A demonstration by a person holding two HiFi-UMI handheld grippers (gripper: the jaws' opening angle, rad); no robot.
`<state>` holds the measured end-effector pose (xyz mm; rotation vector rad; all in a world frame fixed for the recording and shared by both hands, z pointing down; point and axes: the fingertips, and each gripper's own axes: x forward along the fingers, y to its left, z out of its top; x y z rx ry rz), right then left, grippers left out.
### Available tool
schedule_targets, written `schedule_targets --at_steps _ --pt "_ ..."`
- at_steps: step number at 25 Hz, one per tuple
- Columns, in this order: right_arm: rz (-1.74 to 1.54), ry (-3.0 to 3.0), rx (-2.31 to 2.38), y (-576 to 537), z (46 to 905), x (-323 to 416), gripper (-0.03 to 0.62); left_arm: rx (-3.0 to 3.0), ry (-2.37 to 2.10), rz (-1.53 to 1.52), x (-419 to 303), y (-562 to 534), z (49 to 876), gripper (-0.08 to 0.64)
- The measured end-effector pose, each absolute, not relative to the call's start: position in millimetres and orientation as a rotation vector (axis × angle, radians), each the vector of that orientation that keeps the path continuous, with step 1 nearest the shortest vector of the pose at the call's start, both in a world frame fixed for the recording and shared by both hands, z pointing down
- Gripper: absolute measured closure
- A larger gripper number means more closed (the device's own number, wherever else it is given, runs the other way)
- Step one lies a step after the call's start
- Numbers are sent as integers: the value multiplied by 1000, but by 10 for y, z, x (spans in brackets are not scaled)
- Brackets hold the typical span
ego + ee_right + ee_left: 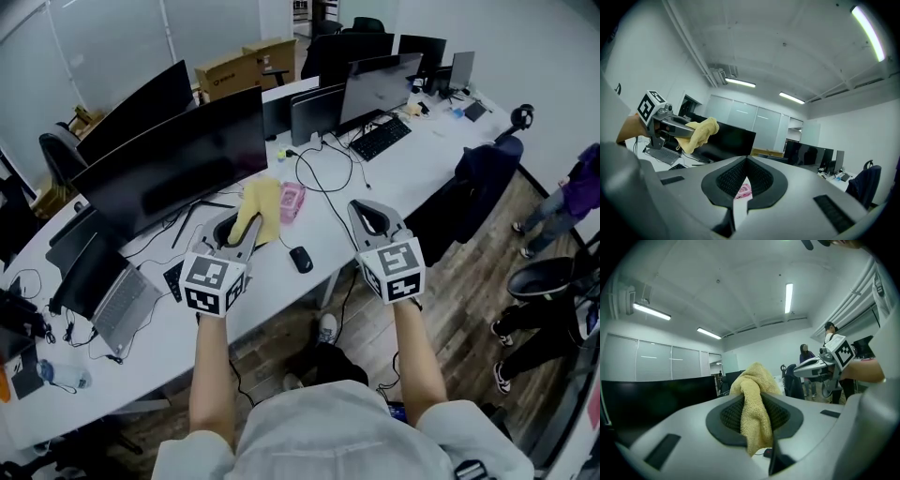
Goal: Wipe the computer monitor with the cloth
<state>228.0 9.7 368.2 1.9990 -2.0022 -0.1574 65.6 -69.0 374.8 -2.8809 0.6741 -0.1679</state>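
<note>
Left hand-held gripper (247,226) clamps cloth (262,206) pointing lengthwise toward monitor (178,164); right hand-held gripper (364,208) closed.

Cloth (260,211) showing yellow; monitor (178,161) looking black; desk (417,150) white; L gripper (246,225) & R gripper (369,210) wearing grey w/ blk-wht square markers.

Cloth (261,208) before monitor (178,164) on desk (412,159)

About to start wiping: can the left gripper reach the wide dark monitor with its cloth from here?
Probably yes. The left gripper is shut on the yellow cloth, raised above the desk just in front of the monitor, and nothing stands between them.
</note>
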Motion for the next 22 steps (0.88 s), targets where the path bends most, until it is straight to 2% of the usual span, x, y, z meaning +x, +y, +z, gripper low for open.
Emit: schedule_targets --at_steps 22 --pt "-207 -2022 1953 659 3674 1869 569 -2805 684 -128 325 -122 3663 462"
